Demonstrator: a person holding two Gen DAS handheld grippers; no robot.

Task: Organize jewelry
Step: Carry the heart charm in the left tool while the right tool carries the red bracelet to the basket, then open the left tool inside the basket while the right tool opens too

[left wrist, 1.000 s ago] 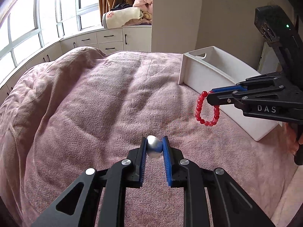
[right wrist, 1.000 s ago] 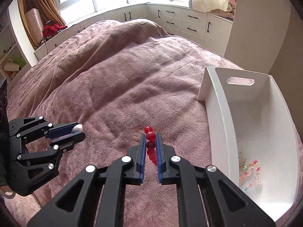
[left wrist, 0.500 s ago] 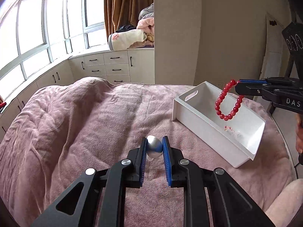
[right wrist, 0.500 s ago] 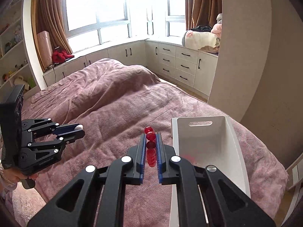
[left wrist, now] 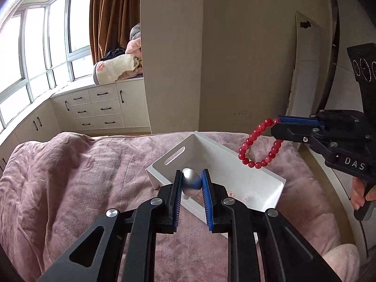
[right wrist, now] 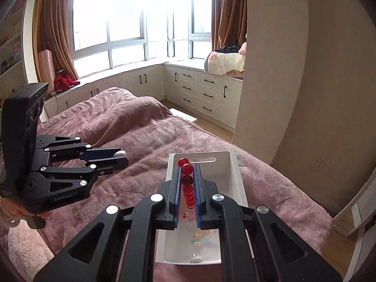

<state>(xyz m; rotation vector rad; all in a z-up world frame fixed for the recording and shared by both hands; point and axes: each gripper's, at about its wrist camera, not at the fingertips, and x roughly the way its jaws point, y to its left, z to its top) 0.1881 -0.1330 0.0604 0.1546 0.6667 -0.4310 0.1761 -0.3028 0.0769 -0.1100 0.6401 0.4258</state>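
Note:
My left gripper (left wrist: 191, 179) is shut on a silver pearl-like bead (left wrist: 190, 181) and holds it in the air over the near wall of the white box (left wrist: 164, 171). My right gripper (right wrist: 187, 174) is shut on a red bead bracelet (right wrist: 187, 183), which hangs above the white box (right wrist: 237, 188). In the left wrist view the red bracelet (left wrist: 255, 149) dangles from the right gripper (left wrist: 276, 123) over the box's far side. The left gripper (right wrist: 121, 156) shows at the left of the right wrist view, above the bed. Small colourful beads (right wrist: 202, 236) lie on the box floor.
The box sits on a pink blanket-covered bed (left wrist: 70, 176). Beyond the bed stand white drawers (right wrist: 202, 89) under a window seat, with curtains and a beige wall (left wrist: 235, 58). A bed edge and floor show at the right (right wrist: 340, 242).
Both grippers have risen and swung toward the white box. The red bracelet went from beside the box to above it. The silver bead now sits over the box's near wall.

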